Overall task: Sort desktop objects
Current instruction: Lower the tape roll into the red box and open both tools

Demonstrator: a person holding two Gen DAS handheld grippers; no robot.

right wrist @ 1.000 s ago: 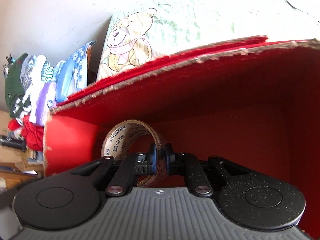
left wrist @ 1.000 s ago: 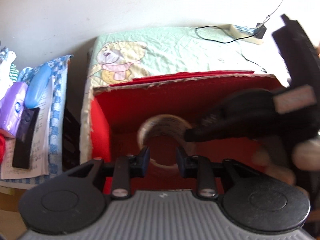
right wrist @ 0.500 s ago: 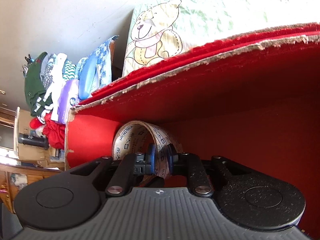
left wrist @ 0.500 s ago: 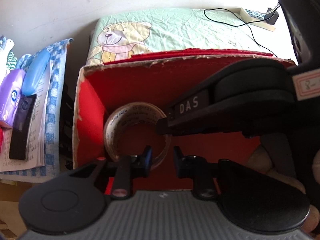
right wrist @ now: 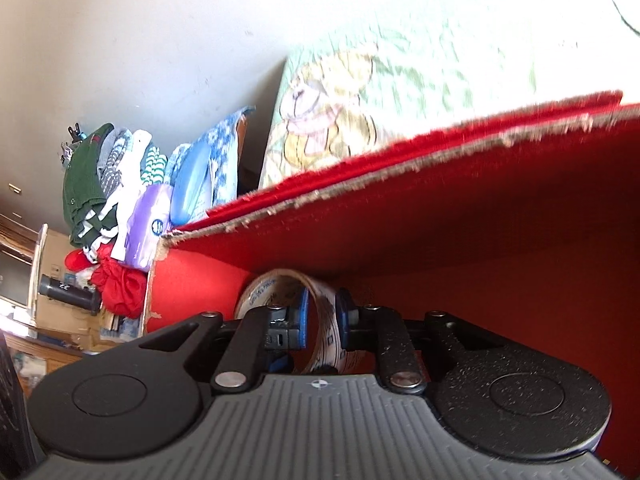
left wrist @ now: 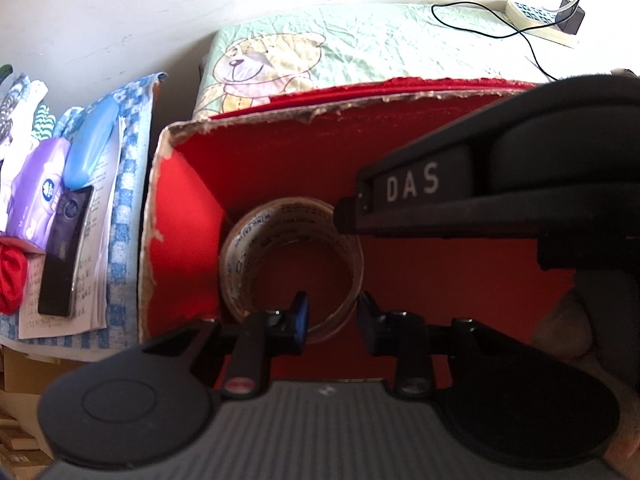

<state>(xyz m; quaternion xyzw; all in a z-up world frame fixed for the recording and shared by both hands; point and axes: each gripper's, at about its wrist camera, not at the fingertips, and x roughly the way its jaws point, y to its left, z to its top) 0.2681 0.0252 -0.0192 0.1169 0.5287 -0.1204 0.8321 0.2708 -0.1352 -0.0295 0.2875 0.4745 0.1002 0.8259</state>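
Note:
A roll of clear printed tape stands on edge inside the red cardboard box, near its back left corner. My right gripper reaches into the box and is shut on the roll's wall. In the left wrist view the right gripper, marked "DAS", comes in from the right and meets the roll's upper right rim. My left gripper hovers over the box's front edge, open and holding nothing. The roll's lower rim shows beyond its fingers.
A bear-print cloth lies behind the box, with a power strip and cable at the far right. On the left, a blue checked cloth holds a black handset, a blue case, a purple pack and folded clothes.
My right gripper has carried the tape roll lower and further left into the box. Its fingers stand slightly wider than a second ago. The left gripper stayed open and drifted closer.

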